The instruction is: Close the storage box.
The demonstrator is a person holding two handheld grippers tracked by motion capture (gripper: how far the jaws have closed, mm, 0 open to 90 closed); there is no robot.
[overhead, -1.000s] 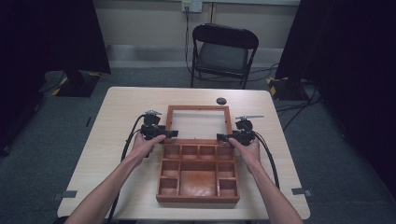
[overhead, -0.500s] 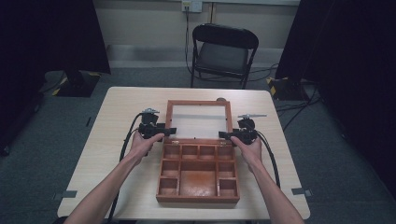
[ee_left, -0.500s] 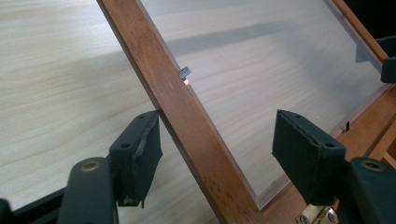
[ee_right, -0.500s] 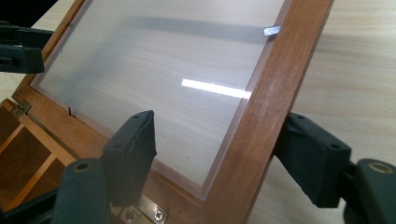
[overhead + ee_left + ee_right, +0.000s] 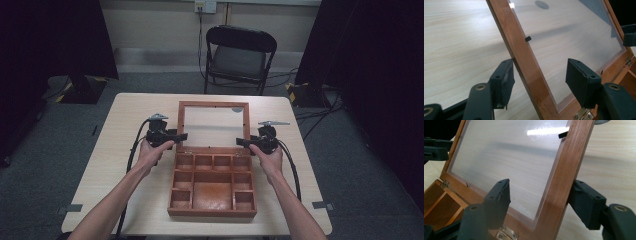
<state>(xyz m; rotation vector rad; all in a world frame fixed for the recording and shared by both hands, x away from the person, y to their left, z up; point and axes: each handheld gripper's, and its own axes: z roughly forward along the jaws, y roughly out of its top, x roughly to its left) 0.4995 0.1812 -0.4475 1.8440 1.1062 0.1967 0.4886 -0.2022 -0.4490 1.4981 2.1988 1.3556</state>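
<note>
A wooden box point(image 5: 212, 213) with several compartments lies open mid-table. Its glass-paned lid point(image 5: 214, 104) leans back from the hinges. My left gripper point(image 5: 182, 135) is open at the lid's left rail point(image 5: 524, 57); in the left gripper view point(image 5: 540, 67) one jaw rests against the rail's outer edge and the other stands apart over the glass. My right gripper point(image 5: 240, 142) is open astride the right rail point(image 5: 564, 170); in the right gripper view point(image 5: 541, 186) the outer jaw touches the wood and the inner one hangs clear of the pane.
A small black disc point(image 5: 236, 109) lies on the table point(image 5: 125, 165) behind the lid, seen through the glass point(image 5: 542, 4). A black folding chair point(image 5: 240, 55) stands beyond the far edge. Cables trail from both grippers. Brass hinges point(image 5: 506, 233) join lid and box.
The lid's far edge has swung farther toward the back of the table and now covers the black disc. Both grippers stayed at the side rails with small shifts.
</note>
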